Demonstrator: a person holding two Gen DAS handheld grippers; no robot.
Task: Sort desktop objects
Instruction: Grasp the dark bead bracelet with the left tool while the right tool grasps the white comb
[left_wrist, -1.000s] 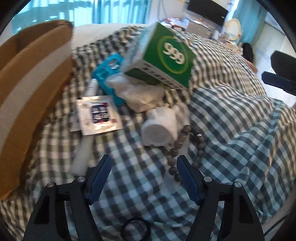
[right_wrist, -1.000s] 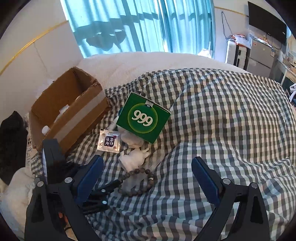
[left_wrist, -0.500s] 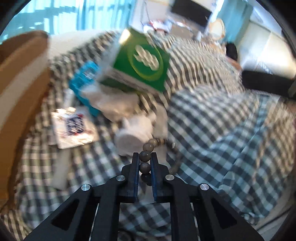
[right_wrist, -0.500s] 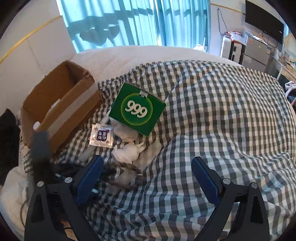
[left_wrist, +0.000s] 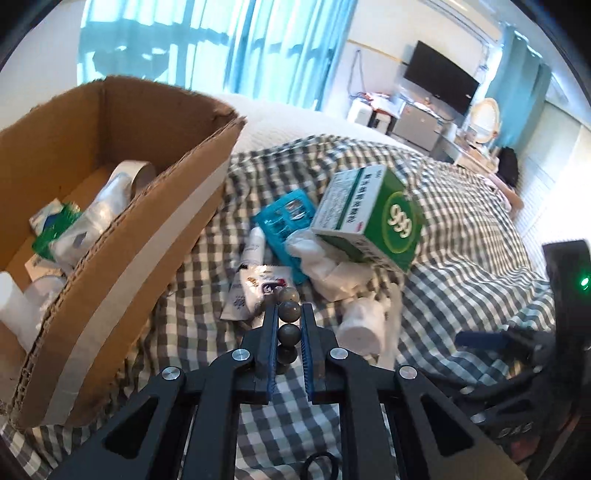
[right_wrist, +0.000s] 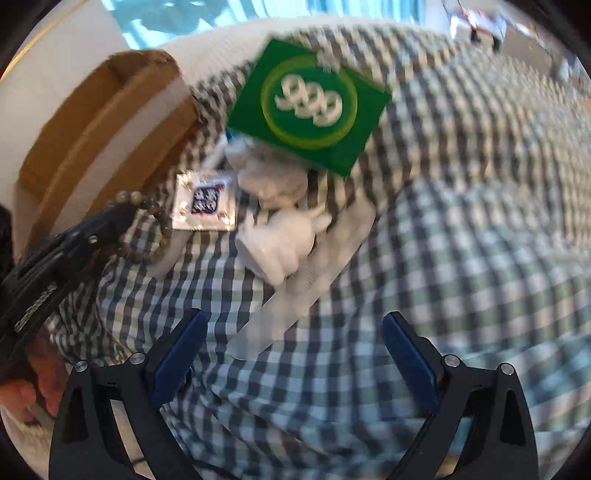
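**Beads clamped in the left tool**

Bead bracelet is gripped between the blue pads of the left tool, its jaws narrowed onto the string. In the left wrist view the pinched beads run in a line along the fingers, out past the tips. In the right wrist view the rest of the loop hangs from the tool, above the checked bedspread, just beside the cardboard box and the foil sachet. The right tool is held wide, its jaws closing with nothing pressed between them; a white strip lies ahead. The green 999 box leans on white items.
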